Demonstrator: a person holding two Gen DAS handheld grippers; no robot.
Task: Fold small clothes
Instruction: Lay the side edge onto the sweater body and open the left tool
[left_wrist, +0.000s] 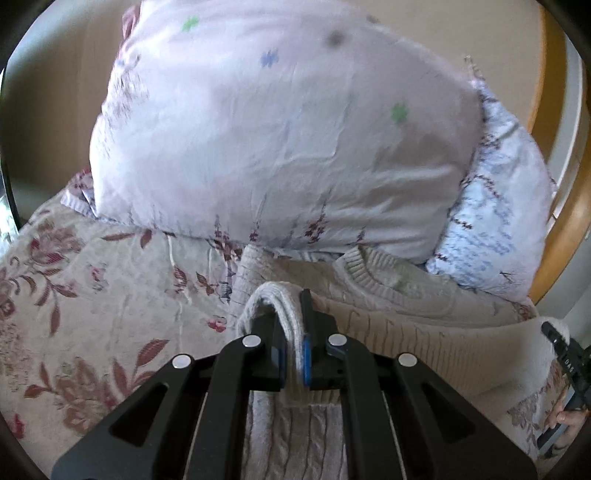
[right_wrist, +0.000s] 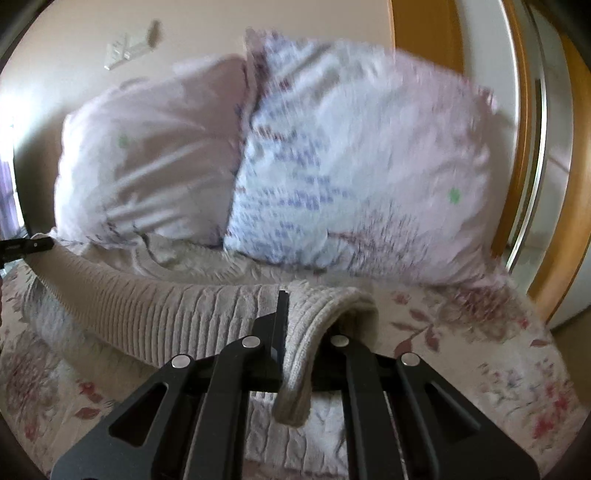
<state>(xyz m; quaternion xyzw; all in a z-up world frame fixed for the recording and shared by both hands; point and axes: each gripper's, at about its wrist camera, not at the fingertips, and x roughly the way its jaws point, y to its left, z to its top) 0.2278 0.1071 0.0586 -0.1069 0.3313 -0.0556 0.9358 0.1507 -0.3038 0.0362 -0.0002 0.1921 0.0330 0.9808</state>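
Observation:
A cream cable-knit sweater (left_wrist: 399, 306) lies on the floral bedspread (left_wrist: 92, 295), its neck toward the pillows. My left gripper (left_wrist: 293, 332) is shut on a ribbed edge of the sweater, which bulges up between the jaws. My right gripper (right_wrist: 295, 332) is shut on another ribbed edge of the same sweater (right_wrist: 155, 310), and the fold drapes over its right finger. The hem stretches leftward between the two grippers. The right gripper also shows at the right edge of the left wrist view (left_wrist: 561, 350); the left gripper shows at the left edge of the right wrist view (right_wrist: 29, 245).
Two pillows lean against the wall at the head of the bed: a pale pink one (left_wrist: 280, 140) and a blue-patterned one (left_wrist: 495, 229). A wooden door frame (right_wrist: 554, 221) stands on the right. A wall switch (right_wrist: 125, 50) is above the pillows.

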